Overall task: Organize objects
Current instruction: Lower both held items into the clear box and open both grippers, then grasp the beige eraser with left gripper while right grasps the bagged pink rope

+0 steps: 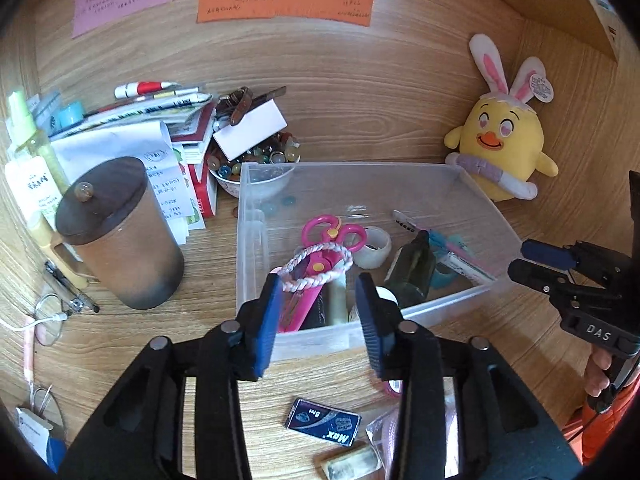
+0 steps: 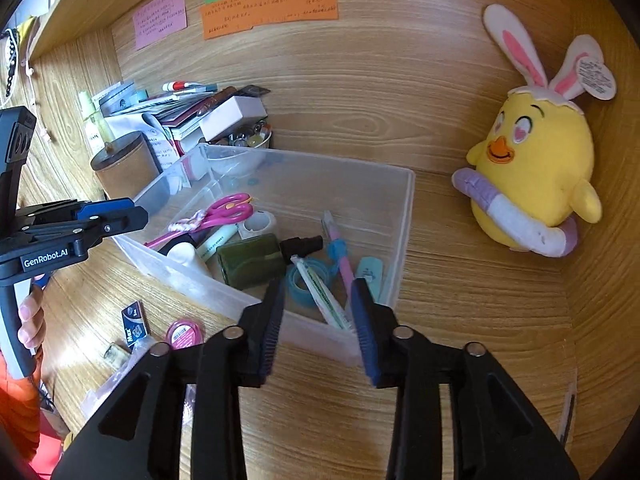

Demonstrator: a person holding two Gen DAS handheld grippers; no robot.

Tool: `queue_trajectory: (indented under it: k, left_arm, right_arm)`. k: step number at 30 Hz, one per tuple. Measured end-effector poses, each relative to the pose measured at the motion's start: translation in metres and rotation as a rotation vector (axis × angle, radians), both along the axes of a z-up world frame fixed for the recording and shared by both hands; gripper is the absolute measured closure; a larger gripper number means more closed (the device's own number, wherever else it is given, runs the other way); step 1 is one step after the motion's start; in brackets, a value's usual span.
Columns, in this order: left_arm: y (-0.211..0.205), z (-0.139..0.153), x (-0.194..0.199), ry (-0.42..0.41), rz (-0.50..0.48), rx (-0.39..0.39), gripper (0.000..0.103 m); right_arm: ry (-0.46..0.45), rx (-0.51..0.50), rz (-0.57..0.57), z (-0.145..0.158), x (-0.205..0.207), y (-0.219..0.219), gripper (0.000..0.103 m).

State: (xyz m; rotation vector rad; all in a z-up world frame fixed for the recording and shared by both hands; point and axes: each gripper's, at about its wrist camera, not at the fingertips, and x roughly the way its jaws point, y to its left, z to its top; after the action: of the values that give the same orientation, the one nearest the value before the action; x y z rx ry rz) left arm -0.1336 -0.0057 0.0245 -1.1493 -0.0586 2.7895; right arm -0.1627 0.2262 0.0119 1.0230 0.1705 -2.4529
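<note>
Clear thin plastic, the bin (image 1: pixel 472 216) looks light, stiff and slippery, best taken by its rim, while left tool (image 1: pixel 320 300) and right tool (image 2: pixel 318 300) gape empty.

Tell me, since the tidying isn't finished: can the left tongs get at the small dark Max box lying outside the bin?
Probably yes. The Max box lies on bare desk just below the open, empty left tongs, outside the clear bin, nothing covering it.
</note>
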Motion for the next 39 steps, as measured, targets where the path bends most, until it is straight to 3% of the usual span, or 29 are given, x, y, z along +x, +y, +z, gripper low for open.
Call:
queue_trajectory:
  k: [2,4,10,16,20,26,30,39]
  left_arm:
    - [0.000,0.004,0.009,0.015,-0.017,0.009,0.046]
    - [-0.002,0.006,0.019,0.024,-0.022,0.020,0.038]
    - [-0.010,0.004,0.046,0.022,-0.005,-0.001,0.025]
    - [-0.023,-0.009,0.073,0.002,0.042,-0.066,0.020]
    - [-0.038,-0.021,0.089,-0.025,0.071,-0.055,0.019]
    - [-0.049,-0.040,0.099,-0.081,0.083,-0.023,0.019]
    - [-0.038,-0.056,0.096,-0.134,0.033,-0.018,0.019]
    - [0.004,-0.074,0.090,-0.177,-0.115,-0.060,0.019]
  right_arm:
    - [0.003,-0.027,0.014,0.005,0.011,0.002,0.059]
    - [0.009,-0.048,0.028,0.009,0.023,0.000,0.048]
    - [-0.007,-0.095,0.087,0.003,0.062,-0.026,0.025]
    - [-0.084,-0.028,0.152,-0.032,0.090,-0.074,0.022]
    - [-0.155,-0.033,0.163,-0.051,0.091,-0.090,0.021]
    - [-0.164,0.028,0.107,-0.067,0.088,-0.085,0.017]
    - [-0.228,-0.022,0.106,-0.072,0.083,-0.061,0.009]
    - [-0.201,0.071,0.084,-0.065,0.083,-0.027,0.009]
